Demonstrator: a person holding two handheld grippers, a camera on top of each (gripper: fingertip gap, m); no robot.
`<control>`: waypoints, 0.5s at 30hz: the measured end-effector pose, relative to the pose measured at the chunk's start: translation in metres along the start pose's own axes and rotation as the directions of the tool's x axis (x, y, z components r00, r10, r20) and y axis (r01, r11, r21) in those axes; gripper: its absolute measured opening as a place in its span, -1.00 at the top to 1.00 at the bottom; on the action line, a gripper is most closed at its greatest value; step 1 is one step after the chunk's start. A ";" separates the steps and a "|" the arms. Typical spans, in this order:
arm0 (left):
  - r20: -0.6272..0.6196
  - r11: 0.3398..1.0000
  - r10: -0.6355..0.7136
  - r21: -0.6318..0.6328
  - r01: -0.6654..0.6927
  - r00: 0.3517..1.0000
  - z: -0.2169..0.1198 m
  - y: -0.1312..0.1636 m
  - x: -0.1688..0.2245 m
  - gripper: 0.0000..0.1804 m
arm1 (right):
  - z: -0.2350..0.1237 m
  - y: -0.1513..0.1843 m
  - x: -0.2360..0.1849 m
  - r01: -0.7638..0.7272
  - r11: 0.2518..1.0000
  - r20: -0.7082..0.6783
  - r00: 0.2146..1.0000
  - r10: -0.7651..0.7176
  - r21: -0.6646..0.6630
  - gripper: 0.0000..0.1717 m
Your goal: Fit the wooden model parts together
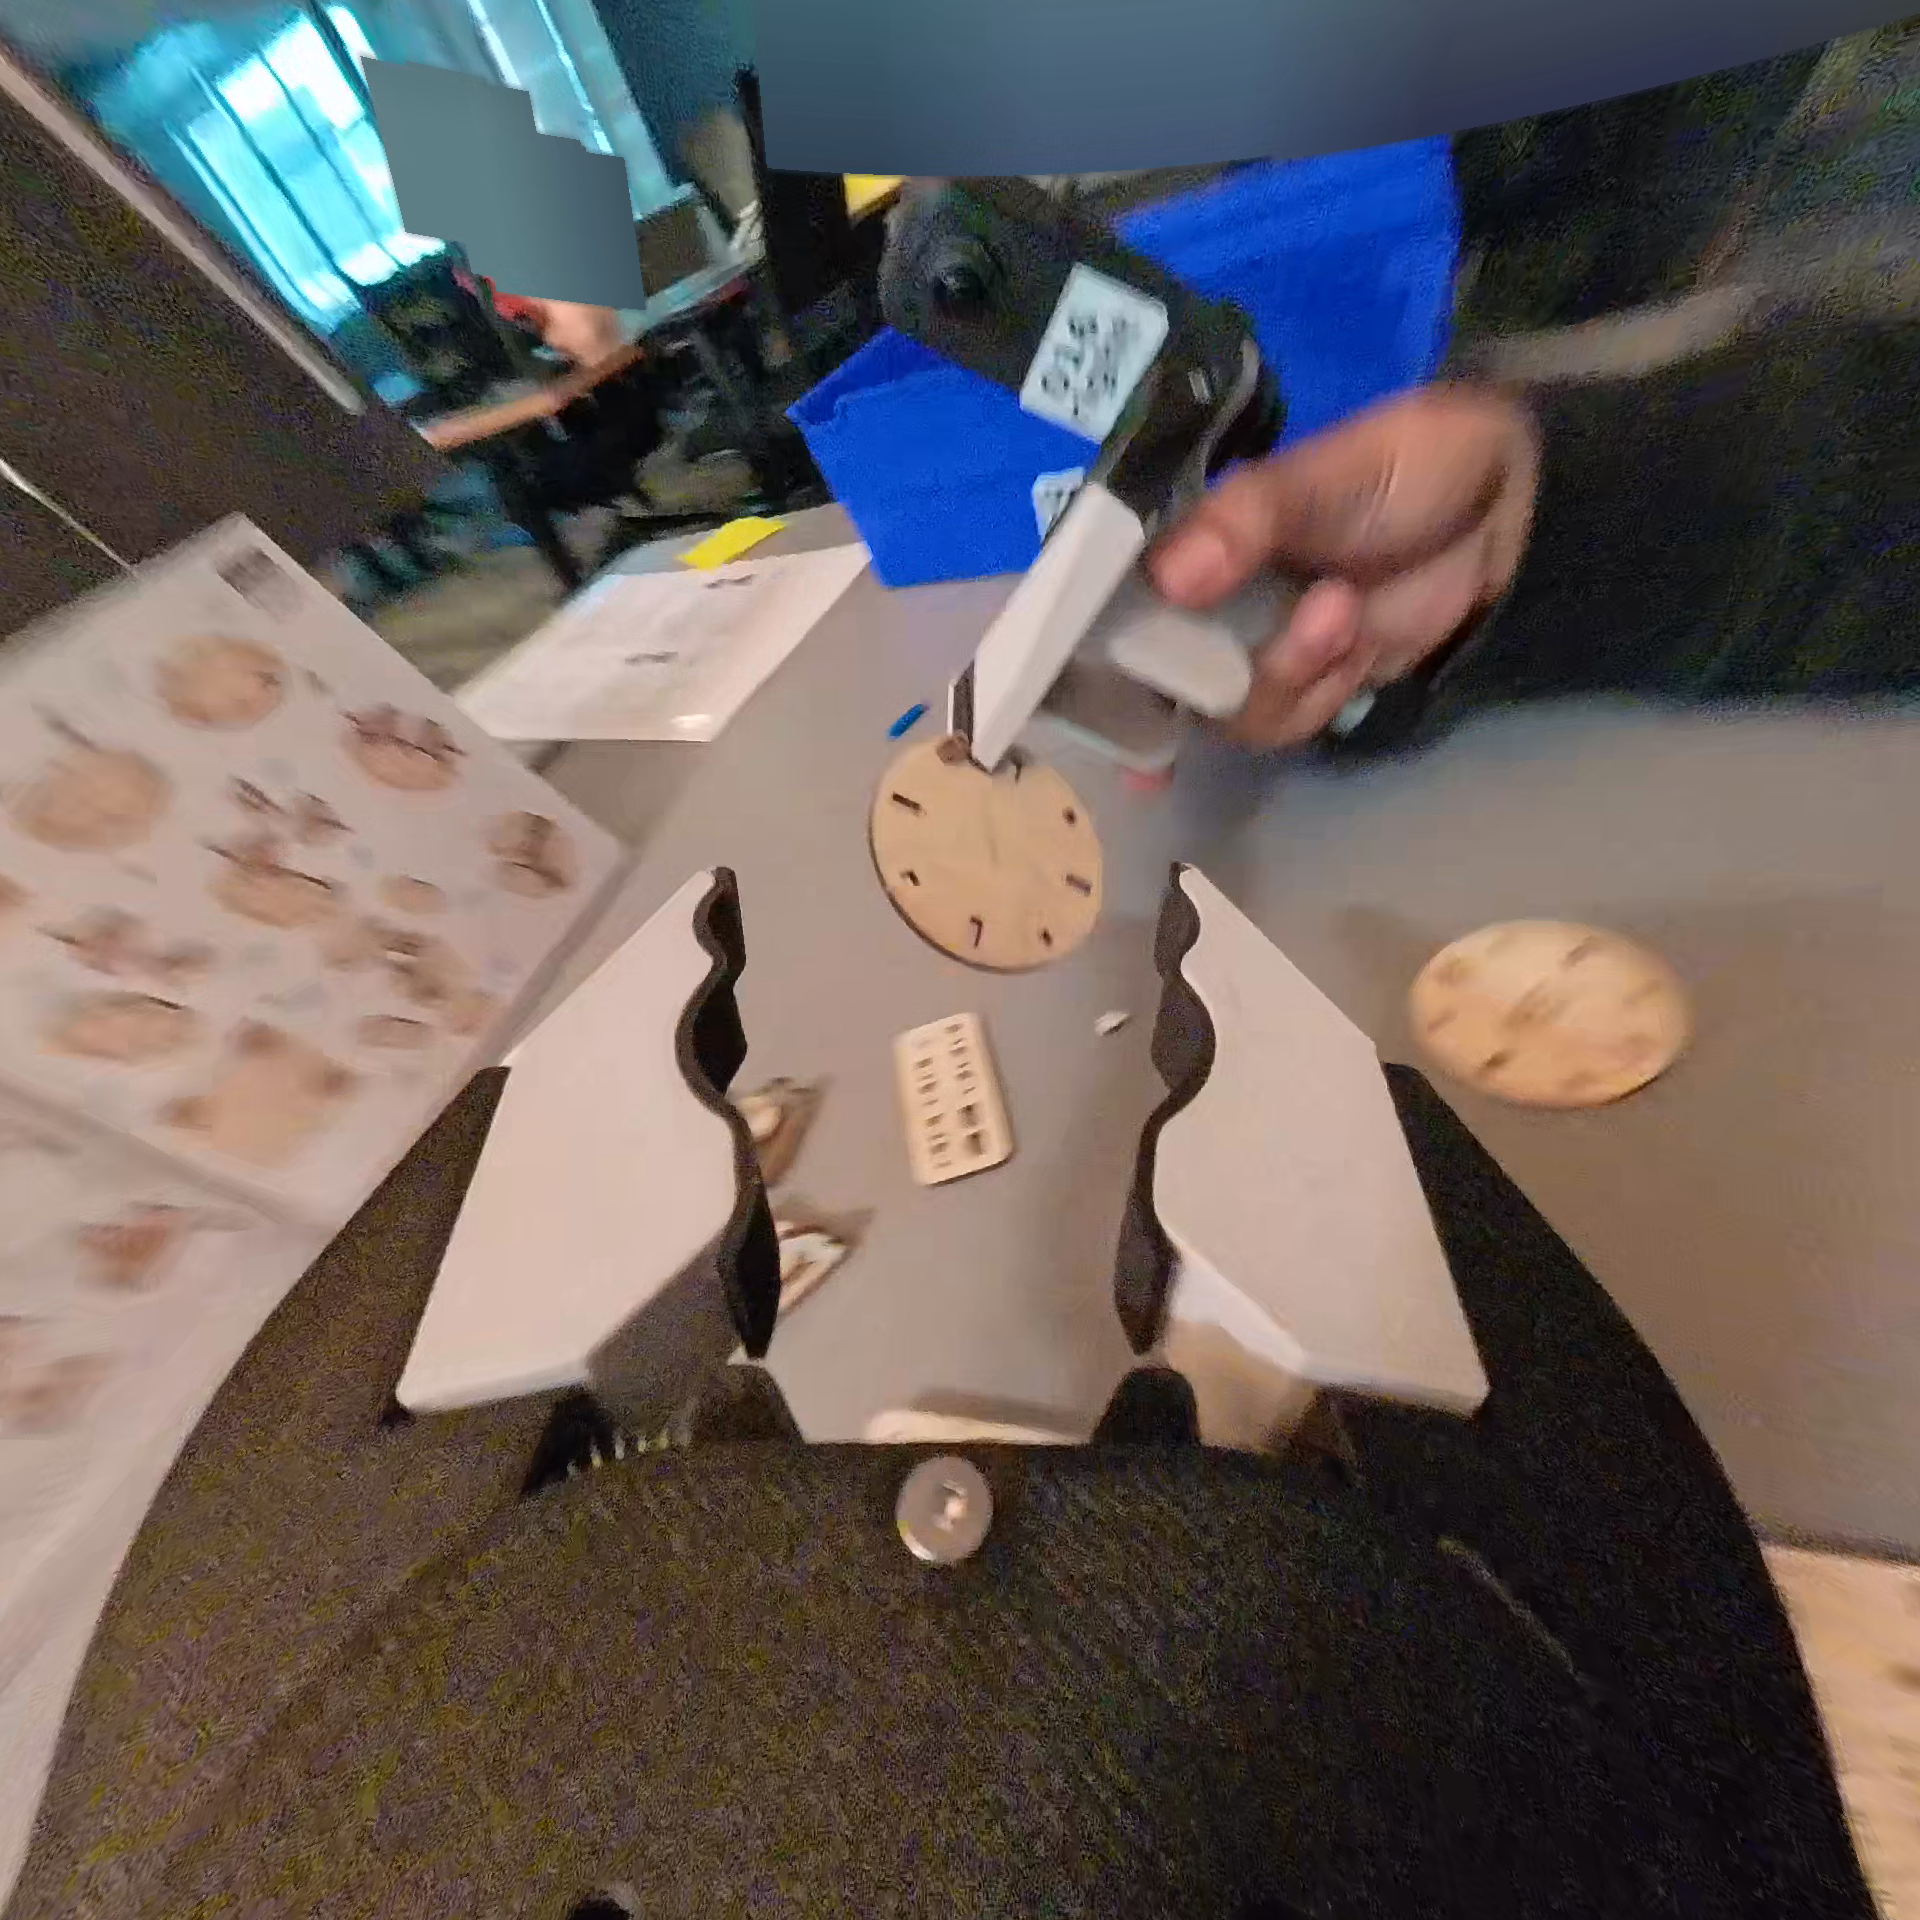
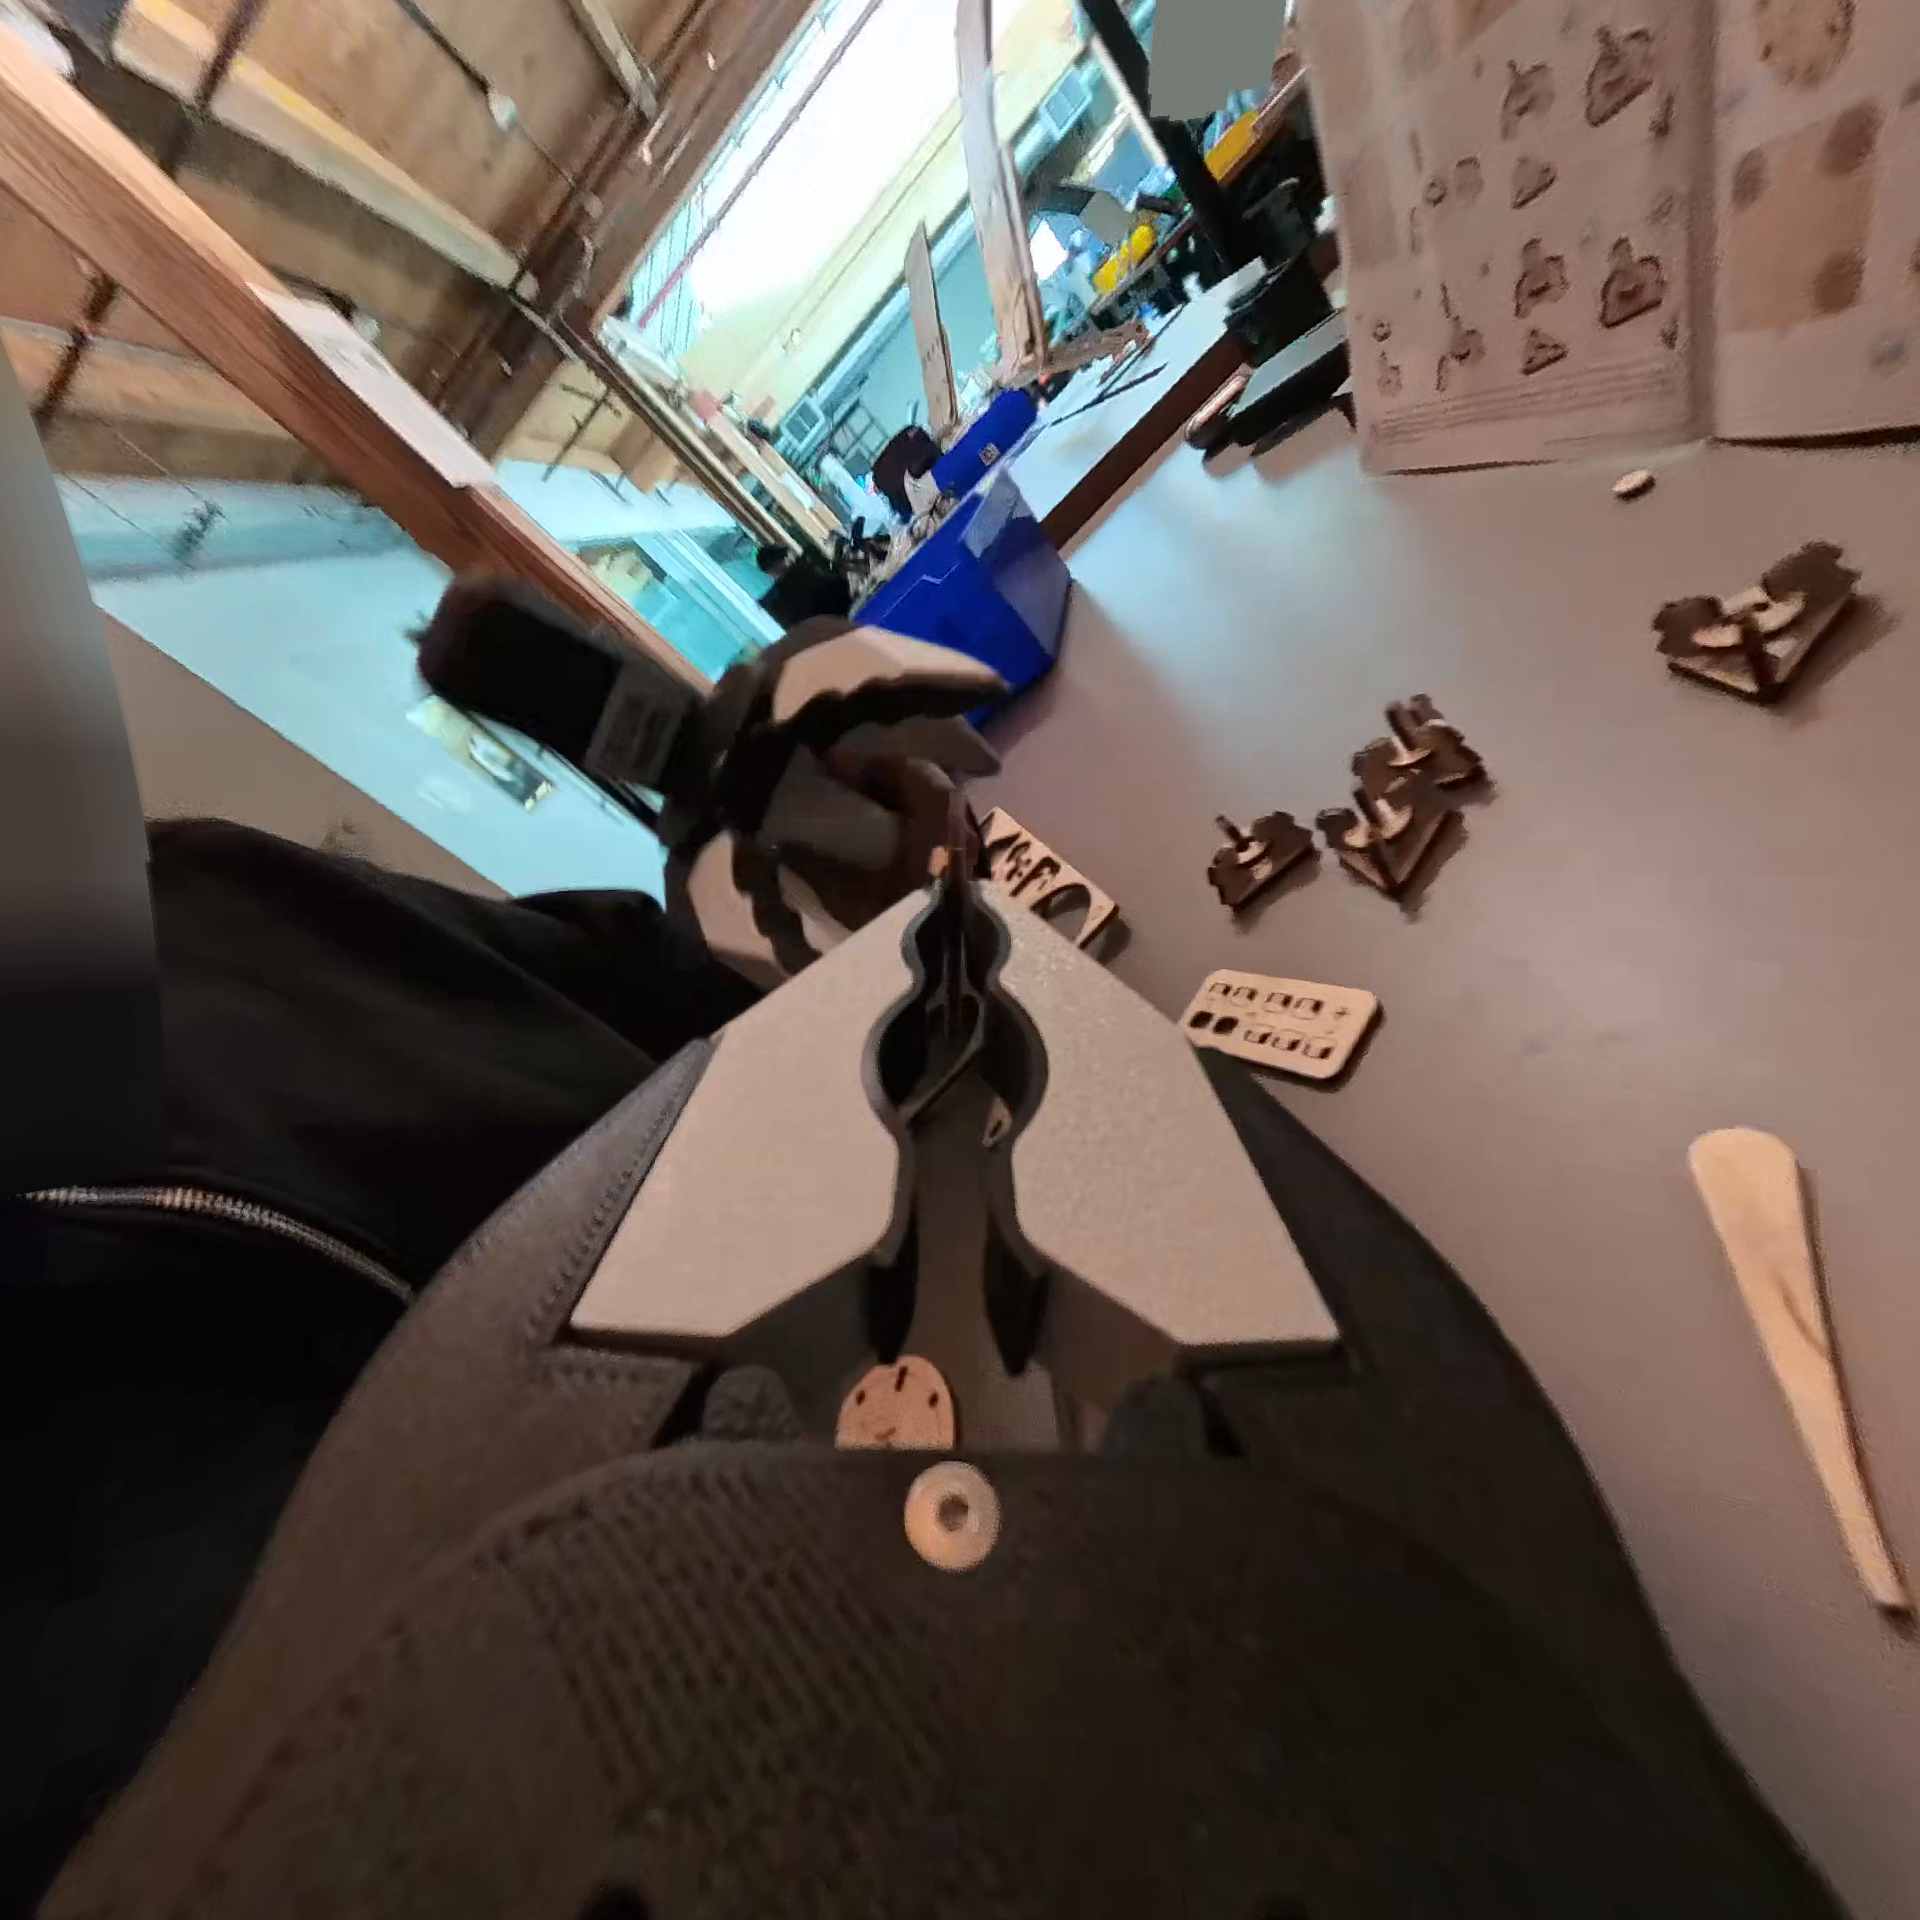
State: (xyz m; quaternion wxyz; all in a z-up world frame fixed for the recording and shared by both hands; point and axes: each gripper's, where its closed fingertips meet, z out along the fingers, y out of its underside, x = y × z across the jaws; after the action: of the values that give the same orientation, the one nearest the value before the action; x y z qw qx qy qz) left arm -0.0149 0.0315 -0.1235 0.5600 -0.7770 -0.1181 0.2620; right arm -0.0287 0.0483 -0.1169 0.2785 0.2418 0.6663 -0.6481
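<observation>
My right gripper (image 2: 951, 904) is shut on a round wooden disc with several slots. In the right wrist view the disc is edge-on, a thin dark line (image 2: 951, 940) between the pads. In the left wrist view the right gripper (image 1: 987, 748) pinches the disc (image 1: 987, 862) at its upper rim and holds it tilted above the grey table (image 1: 1351, 852). My left gripper (image 1: 951, 878) is wide open and empty. The disc hangs just beyond its fingertips (image 1: 717, 935) and does not touch them. One of its fingers (image 2: 883, 655) shows in the right wrist view.
A second wooden disc (image 1: 1548, 1013) lies to the right. A small slotted wooden plate (image 1: 951, 1096) lies between the left fingers. Dark wooden assemblies (image 2: 1403, 810) and a pale wooden piece (image 2: 1787, 1351) lie on the table. Instruction sheets (image 1: 260, 883) and a blue bin (image 1: 935, 457) stand farther off. Left and right tips are no more than a few centimetres apart. The small slotted wooden plate (image 1: 951, 1096) sits 9 centimetres or so from the ends of my left fingers. It turns up in the right wrist view (image 2: 1257, 1021) as well.
</observation>
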 end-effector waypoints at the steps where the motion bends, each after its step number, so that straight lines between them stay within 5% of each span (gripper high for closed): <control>1: -0.071 0.987 -0.152 0.033 0.155 0.986 0.000 -0.004 0.001 0.12 | 0.002 0.002 -0.004 0.023 1.000 0.008 1.000 -0.023 -0.016 1.00; 4: -0.353 0.828 -0.522 0.008 0.560 0.777 -0.003 -0.012 0.008 0.36 | 0.009 0.010 -0.016 0.073 0.995 0.040 0.997 -0.071 -0.064 1.00; 7: -0.538 0.663 -0.660 -0.088 0.743 0.525 -0.009 -0.017 0.015 0.75 | 0.012 0.015 -0.018 0.101 0.991 0.049 0.994 -0.096 -0.092 1.00; 10: -0.549 0.649 -0.679 -0.139 0.748 0.488 -0.006 -0.013 0.023 0.96 | 0.013 0.016 -0.025 0.108 0.990 0.085 0.991 -0.100 -0.093 1.00; 15: -0.498 0.630 -0.710 -0.135 0.765 0.497 -0.003 -0.009 0.015 0.98 | 0.014 0.009 -0.017 0.250 0.966 -0.020 0.968 -0.252 -0.066 0.98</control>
State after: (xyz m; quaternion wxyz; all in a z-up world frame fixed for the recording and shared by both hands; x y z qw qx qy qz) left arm -0.0001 0.0397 -0.1181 0.6668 -0.6606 -0.2730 -0.2110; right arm -0.0088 0.0352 -0.1119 0.1925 0.1557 0.7153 -0.6535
